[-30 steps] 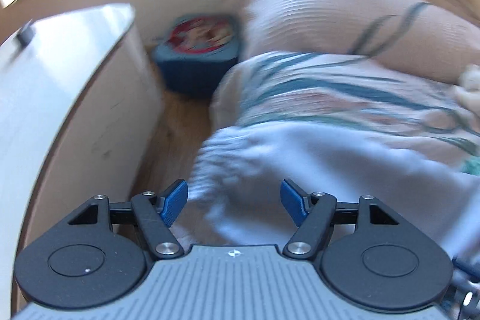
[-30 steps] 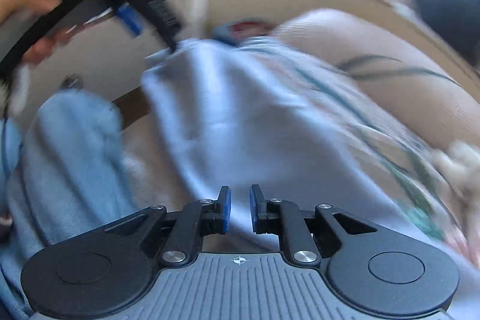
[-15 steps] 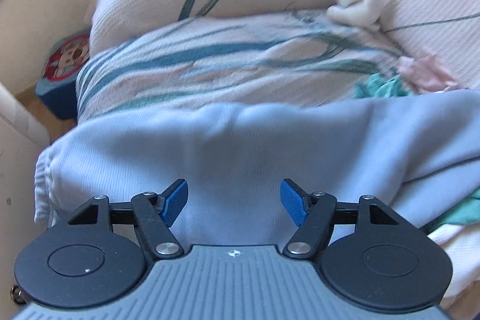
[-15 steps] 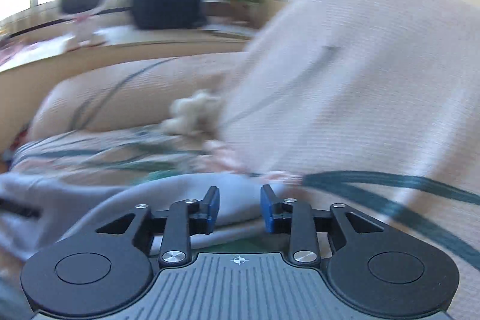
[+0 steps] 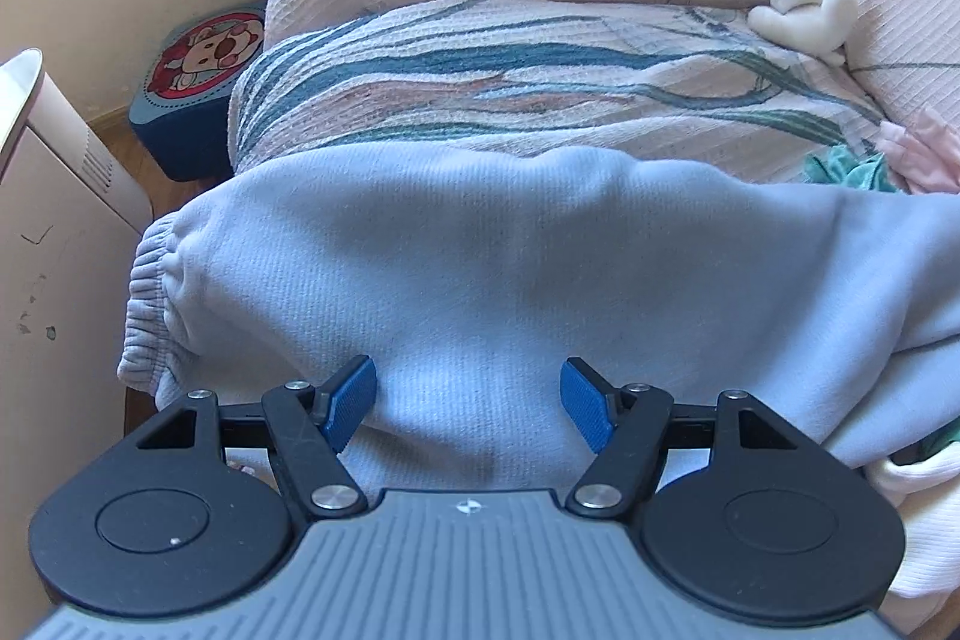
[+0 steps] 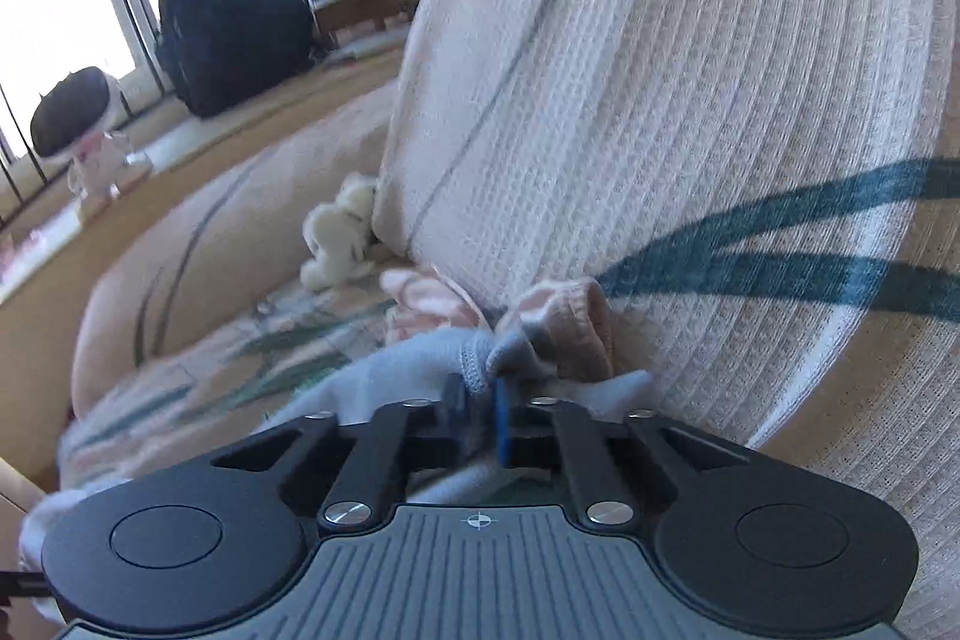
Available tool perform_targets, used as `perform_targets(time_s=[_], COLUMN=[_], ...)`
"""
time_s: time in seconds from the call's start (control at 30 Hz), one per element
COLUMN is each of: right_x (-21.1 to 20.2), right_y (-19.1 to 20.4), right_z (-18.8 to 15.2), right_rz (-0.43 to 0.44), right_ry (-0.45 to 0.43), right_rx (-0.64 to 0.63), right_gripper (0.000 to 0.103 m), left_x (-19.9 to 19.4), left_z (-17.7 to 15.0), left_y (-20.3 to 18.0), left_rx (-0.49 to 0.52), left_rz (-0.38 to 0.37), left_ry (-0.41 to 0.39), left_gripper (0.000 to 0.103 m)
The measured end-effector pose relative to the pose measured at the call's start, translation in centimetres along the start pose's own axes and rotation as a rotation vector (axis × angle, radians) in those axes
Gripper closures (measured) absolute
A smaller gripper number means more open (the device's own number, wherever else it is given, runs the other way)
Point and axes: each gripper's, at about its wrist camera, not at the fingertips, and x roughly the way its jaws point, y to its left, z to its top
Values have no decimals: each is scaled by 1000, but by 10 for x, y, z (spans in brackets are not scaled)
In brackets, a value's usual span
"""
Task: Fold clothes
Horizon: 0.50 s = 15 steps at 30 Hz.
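Observation:
A light blue fleece garment [image 5: 480,256] lies spread across the patterned cover, its ribbed cuff [image 5: 147,304] hanging at the left edge. My left gripper [image 5: 468,403] hovers just above its near part, open, with only flat cloth showing between the blue pads [image 5: 351,400]. In the right wrist view my right gripper [image 6: 480,412] is closing its jaws on a bunched stitched edge of the light blue garment [image 6: 474,364], which sits pinched between the pads beside a big ribbed cushion [image 6: 690,100].
The pink cover with teal leaves [image 5: 540,82] carries a white plush toy [image 5: 804,10], teal cloth [image 5: 846,166] and a pink garment [image 6: 558,322]. A blue cartoon stool [image 5: 198,100] and white cabinet [image 5: 48,220] stand left. Dark bags [image 6: 234,22] sit by the window.
The left view swung from the stool and floor onto the blue garment. The right gripper swept from the garment's middle to its edge by the cushion, widened, then closed on the edge.

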Motion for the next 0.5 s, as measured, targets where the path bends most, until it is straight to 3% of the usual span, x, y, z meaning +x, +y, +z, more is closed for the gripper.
perform_targets(time_s=[0.3, 0.5], right_x=[-66, -28], right_y=[0, -22], right_z=[16, -2], right_rz=[-13, -61], right_ry=[-168, -65], right_rx=[-56, -19], right_gripper=[96, 96], left_x=[1, 2], left_z=[1, -2], left_y=[-1, 2], left_rx=[19, 13], left_rz=[9, 33], left_ry=[2, 8], left_gripper=[33, 31])
